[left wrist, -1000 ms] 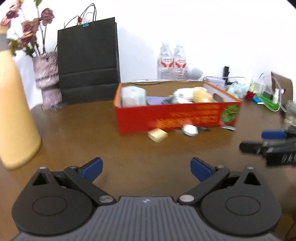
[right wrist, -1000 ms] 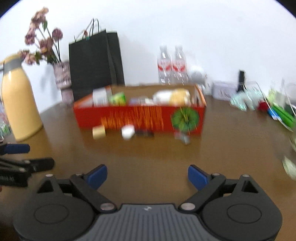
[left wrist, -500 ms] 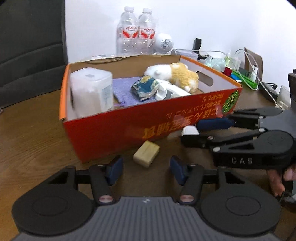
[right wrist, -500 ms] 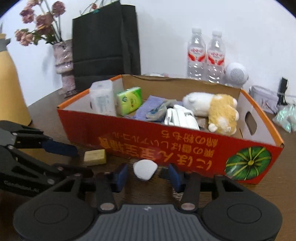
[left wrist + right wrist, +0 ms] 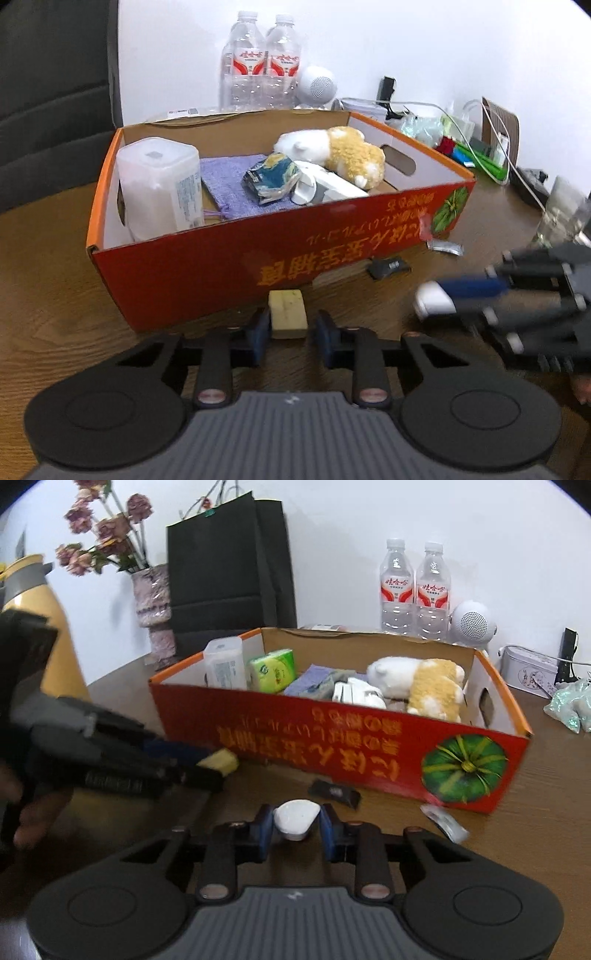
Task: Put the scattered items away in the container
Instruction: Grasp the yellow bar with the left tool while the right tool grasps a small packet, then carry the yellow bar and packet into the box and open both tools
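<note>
A pale yellow soap bar [image 5: 287, 313] is lying before the red cardboard box [image 5: 207, 273]; a white rounded case [image 5: 296, 818], black packet [image 5: 335, 793] and silver sachet [image 5: 445, 823] are sitting nearby on the tabletop [image 5: 48, 288].

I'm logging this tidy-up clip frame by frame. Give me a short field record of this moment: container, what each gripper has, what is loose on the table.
container: red cardboard box, open top, already holding a plush toy and other items
left gripper: around the tan block
right gripper: closed on the white pebble-shaped item
loose on table: black packet, silver sachet, both in front of the box
</note>
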Motion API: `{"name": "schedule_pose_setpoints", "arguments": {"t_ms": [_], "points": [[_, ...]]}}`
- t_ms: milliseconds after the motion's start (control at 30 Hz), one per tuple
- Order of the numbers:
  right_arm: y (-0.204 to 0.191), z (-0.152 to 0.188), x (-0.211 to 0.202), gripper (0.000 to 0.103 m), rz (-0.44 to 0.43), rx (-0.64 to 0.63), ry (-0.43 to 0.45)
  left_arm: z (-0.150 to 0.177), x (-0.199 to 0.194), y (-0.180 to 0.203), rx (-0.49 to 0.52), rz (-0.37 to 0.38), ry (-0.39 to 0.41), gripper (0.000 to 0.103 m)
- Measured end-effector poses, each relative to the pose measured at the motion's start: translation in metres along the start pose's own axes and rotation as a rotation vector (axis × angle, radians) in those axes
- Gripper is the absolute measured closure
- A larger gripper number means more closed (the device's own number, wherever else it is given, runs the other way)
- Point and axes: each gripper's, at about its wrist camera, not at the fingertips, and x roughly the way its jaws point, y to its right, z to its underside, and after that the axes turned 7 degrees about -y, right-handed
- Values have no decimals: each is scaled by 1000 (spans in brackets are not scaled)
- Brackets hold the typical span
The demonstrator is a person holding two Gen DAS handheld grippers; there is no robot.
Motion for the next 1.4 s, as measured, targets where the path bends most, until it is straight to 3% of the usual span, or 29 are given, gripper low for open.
{"name": "schedule_pose_setpoints", "arguments": {"t_ms": [33, 100, 200, 367, 500, 533, 567, 733, 833, 900, 967, 1033, 1100, 1233, 1400], "points": [[-1, 4, -2, 75, -18, -19, -16, -1, 2, 0, -13, 1, 5, 59], [-4, 7, -4, 68, -18, -40, -18, -4, 4, 6, -16, -20, 5, 59], [4, 2, -14, 68, 33, -40, 36, -4, 7, 17, -14, -74, 4, 82], [51, -7, -8, 67, 207, 52, 39, 12, -10, 35, -37, -86, -10, 82], [73, -12, 9, 69, 165, 62, -7, 24, -30, 42, -77, -143, 31, 82], [74, -13, 12, 78, 160, 62, -5, 26, -36, 45, -86, -154, 48, 82], [75, -13, 13, 94, 161, 67, -7, 29, -43, 47, -97, -162, 63, 82], [54, 0, -3, 95, 171, 30, -28, 55, -79, 64, -164, -206, 159, 82], [35, 14, -33, 95, 180, 12, 36, 76, -98, 76, -245, -293, 212, 82], [23, 24, -66, 95, 167, 28, 138, 91, -109, 86, -324, -389, 255, 82], [11, 38, -97, 94, 99, 67, 263, 104, -120, 98, -355, -427, 299, 82], [-4, 55, -118, 94, 58, 121, 326, 113, -131, 113, -335, -435, 336, 82], [-23, 73, -127, 94, 70, 135, 350, 120, -142, 129, -296, -420, 353, 82], [-49, 103, -137, 94, 95, 184, 352, 134, -162, 156, -257, -397, 379, 82], [-72, 125, -162, 94, 129, 134, 412, 151, -184, 177, -221, -398, 424, 82]]}}
